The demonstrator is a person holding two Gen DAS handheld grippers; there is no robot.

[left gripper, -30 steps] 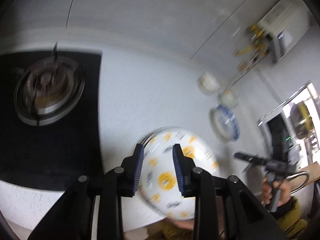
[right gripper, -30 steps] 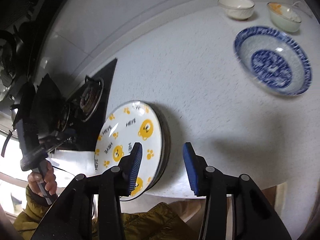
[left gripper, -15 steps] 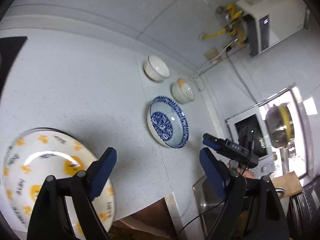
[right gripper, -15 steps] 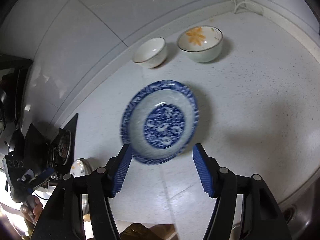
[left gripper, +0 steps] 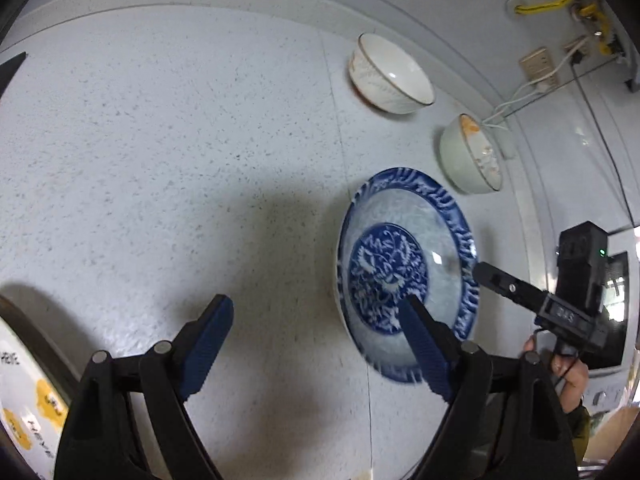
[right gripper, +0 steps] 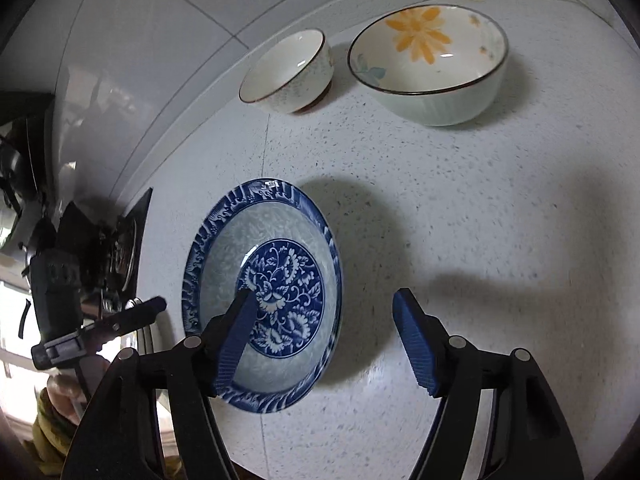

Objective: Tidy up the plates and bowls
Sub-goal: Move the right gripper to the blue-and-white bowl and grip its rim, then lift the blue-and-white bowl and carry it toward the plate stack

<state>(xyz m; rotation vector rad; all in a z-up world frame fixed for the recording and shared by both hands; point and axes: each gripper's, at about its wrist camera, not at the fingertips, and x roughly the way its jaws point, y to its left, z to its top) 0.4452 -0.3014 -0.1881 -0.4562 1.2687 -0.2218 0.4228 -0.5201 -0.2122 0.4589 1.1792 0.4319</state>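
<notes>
A blue-and-white patterned plate [left gripper: 384, 264] [right gripper: 288, 276] lies flat on the speckled white counter. My right gripper [right gripper: 324, 312] hovers over its right side; one finger is above the plate, the other beyond the rim, and the jaws are opening without touching it. My left gripper [left gripper: 316, 320] stands wide open just left of the plate, with bare counter between its fingers. Behind the plate stand a small white bowl [left gripper: 390, 76] [right gripper: 288, 72] and a larger bowl with an orange flower [left gripper: 472, 156] [right gripper: 428, 64]. A yellow-printed plate [left gripper: 24, 412] lies at the far left.
The counter [left gripper: 160, 140] runs back to a tiled wall with a socket and cables [left gripper: 536, 68]. A black gas stove [right gripper: 124, 248] sits at the left end. A hand [left gripper: 572, 376] holds the right gripper's handle near the front edge.
Both grippers swung away from the yellow-printed plate by the stove and over to the blue plate. The left jaws went from narrow at that plate's rim to wide. The right jaws widened.
</notes>
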